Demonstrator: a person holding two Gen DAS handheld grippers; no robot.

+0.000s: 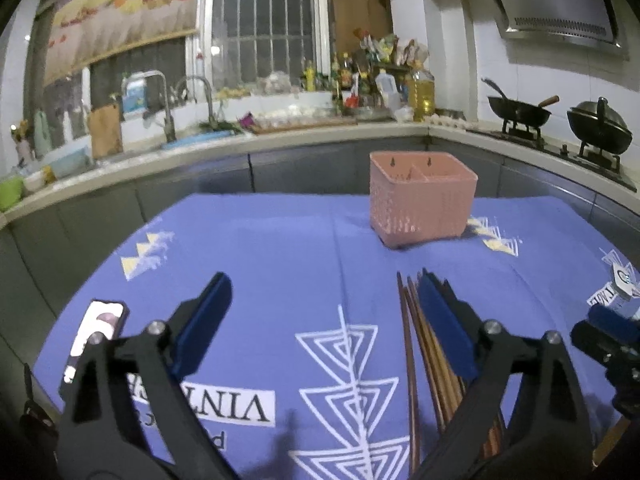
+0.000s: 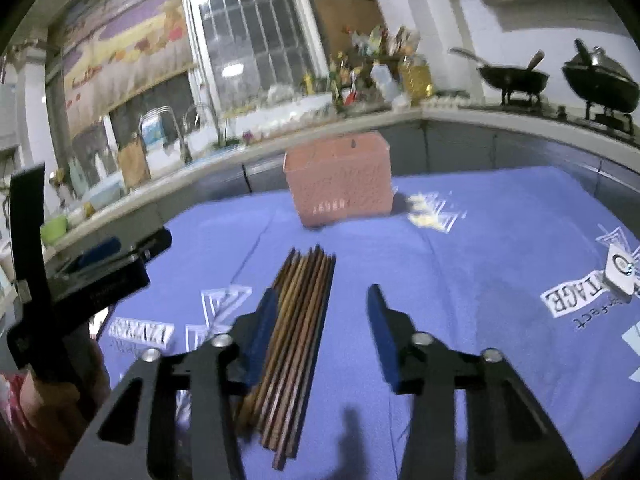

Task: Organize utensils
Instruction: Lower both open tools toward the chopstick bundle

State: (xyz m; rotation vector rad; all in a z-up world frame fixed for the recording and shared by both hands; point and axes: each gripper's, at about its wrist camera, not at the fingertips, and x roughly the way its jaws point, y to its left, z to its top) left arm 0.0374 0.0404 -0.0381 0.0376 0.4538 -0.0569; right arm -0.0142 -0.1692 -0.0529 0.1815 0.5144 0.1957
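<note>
A bundle of brown wooden chopsticks (image 1: 416, 344) lies on the blue tablecloth (image 1: 280, 272); it also shows in the right wrist view (image 2: 296, 344). A pink perforated utensil basket (image 1: 420, 198) stands at the far side of the table, also in the right wrist view (image 2: 340, 178). My left gripper (image 1: 324, 292) is open and empty, its right finger over the chopsticks. My right gripper (image 2: 322, 300) is open and empty above the cloth, the chopsticks lying beside its left finger. The left gripper's body (image 2: 80, 280) shows at the left of the right wrist view.
A phone (image 1: 96, 336) lies on the cloth at the near left. A small white tag (image 2: 620, 268) lies at the right. A kitchen counter (image 1: 240, 140) with a sink, bottles and two woks (image 1: 560, 112) runs behind the table.
</note>
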